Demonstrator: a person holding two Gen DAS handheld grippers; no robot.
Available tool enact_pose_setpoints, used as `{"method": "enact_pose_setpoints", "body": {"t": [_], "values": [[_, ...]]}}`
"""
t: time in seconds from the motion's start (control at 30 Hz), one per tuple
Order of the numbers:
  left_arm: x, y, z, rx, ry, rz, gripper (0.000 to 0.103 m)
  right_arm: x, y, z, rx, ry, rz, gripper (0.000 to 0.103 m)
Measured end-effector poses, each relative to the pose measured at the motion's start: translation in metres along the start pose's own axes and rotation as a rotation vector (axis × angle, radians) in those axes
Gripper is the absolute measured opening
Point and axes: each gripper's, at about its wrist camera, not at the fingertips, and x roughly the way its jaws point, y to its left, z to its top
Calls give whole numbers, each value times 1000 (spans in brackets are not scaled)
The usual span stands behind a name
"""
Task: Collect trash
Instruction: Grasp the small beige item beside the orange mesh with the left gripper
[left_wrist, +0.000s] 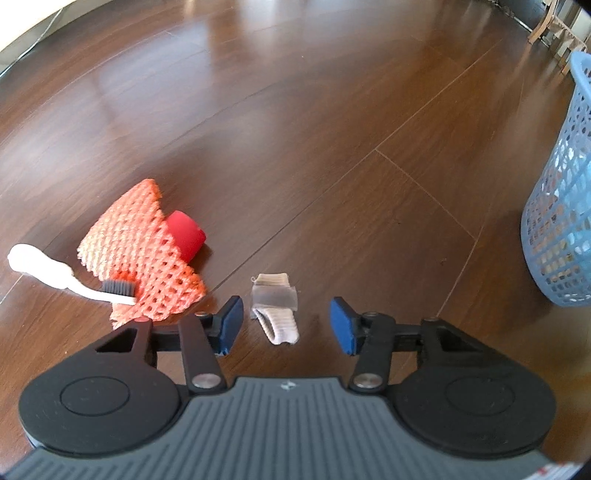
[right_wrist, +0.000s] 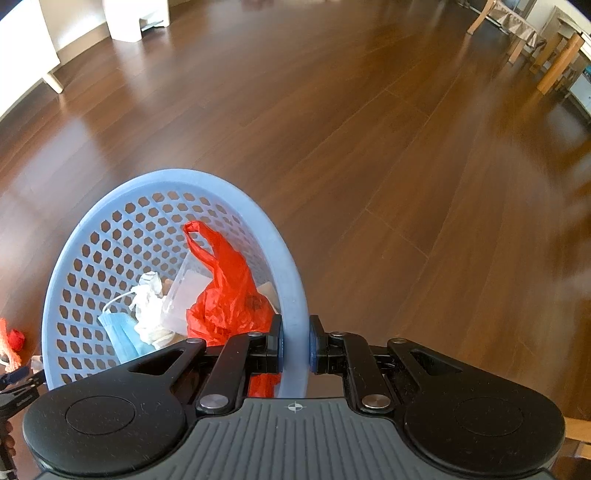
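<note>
While the right gripper (right_wrist: 295, 343) is clamping the basket (right_wrist: 293, 295) rim, the left gripper (left_wrist: 286, 325), fingers wide, is straddling the bandage (left_wrist: 275, 306); flat trash could be slipping out.

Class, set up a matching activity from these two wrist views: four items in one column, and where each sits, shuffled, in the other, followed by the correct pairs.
Column 1
1. toothbrush
2. beige fabric piece
3. red plastic bag
4. right gripper

Column 2
A. clamped on the blue basket rim
B. inside the basket with a face mask
C. on the floor between the open fingers of the left gripper
D. bristle end lying on the orange foam net

Pairs: 1-D, 2-C, 3-B, 4-A
</note>
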Motion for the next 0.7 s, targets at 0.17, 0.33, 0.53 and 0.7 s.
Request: {"method": "enact_pose_setpoints", "body": {"t": [0.17, 0.33, 0.53, 0.7], "values": [[9, 0, 5, 3, 14, 6, 38, -2, -3, 0, -5, -5, -5, 9], [15, -1, 10, 3, 25, 4, 31, -1, 2, 0, -21, -11, -14, 9], [15, 0, 14, -2, 43, 0, 23, -2, 5, 1, 16, -13, -39, 9], [-1, 0, 18, -36, 46, -1, 23, -1, 5, 2, 9, -10, -29, 9]]}}
